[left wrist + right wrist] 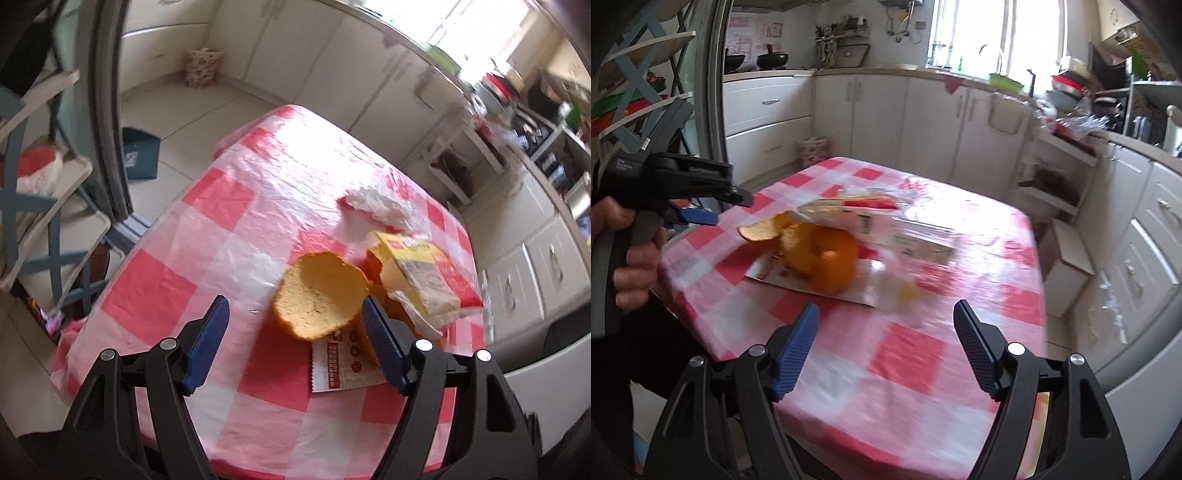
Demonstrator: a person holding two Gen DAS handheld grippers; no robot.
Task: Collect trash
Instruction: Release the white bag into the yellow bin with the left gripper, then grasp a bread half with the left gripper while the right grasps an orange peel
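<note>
Kitchen, cream cabinets along two walls, bright window over the counter. A table [207,236] under a red-and-white checked plastic cloth stands in the middle of the floor.

Trash sits in one loose heap toward the table's near right corner as the left wrist view has it. An orange peel [319,295], pith side up in that view, lies on a flat printed paper wrapper [345,373]. Just beside it, a yellow snack bag [424,273] with a clear window. Beyond that, toward the far right edge, a crumpled white tissue [380,206]. Well apart from the heap the cloth is bare.

Left gripper [295,332]: jaws apart, nothing between the pads; the peel's near edge sits just ahead of the right-hand finger, apparently not touching. A hand [624,251] holds this tool at the table's left edge in the right wrist view.

Right gripper [886,332]: jaws apart, empty, over the near edge, heap ahead. That view is blurred.

Step, as I judge it: approach, nothing collected yet. Next calls for shifting the left gripper sideways to straddle the peel, then closing gently; curled peel may slip or drag the wrapper. No bin is plainly in view.
</note>
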